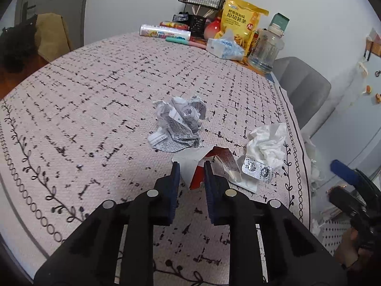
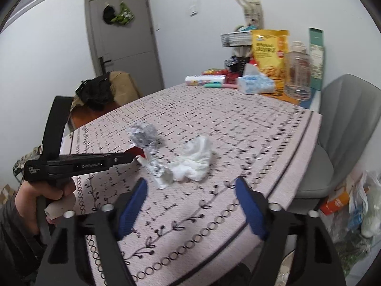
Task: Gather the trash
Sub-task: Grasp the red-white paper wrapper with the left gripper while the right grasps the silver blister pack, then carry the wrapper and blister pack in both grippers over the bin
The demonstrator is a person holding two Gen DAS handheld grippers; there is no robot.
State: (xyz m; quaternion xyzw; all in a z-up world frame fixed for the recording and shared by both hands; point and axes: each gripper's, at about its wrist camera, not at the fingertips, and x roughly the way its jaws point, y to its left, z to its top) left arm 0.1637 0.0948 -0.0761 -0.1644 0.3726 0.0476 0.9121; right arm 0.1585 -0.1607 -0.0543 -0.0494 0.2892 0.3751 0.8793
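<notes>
From the left wrist camera, the left gripper (image 1: pixel 190 164) has its blue fingers (image 1: pixel 175 178) narrowed around a torn red and white wrapper (image 1: pixel 202 164) lying on the patterned tablecloth (image 1: pixel 95 95); whether the pads actually pinch it cannot be told. Just right of the wrapper lies a silver pill pack (image 1: pixel 257 169), touching a white tissue (image 1: pixel 269 145). A crumpled printed paper (image 1: pixel 181 124) sits beyond, near the middle. A yellow snack bag (image 1: pixel 240 21) and a clear bottle (image 1: pixel 265 47) stand at the far edge.

From the right wrist camera, the right gripper (image 2: pixel 190 190) hovers over the near table edge, fingers (image 2: pixel 133 205) spread wide, holding nothing. The tissue (image 2: pixel 195 159) lies ahead of it.
</notes>
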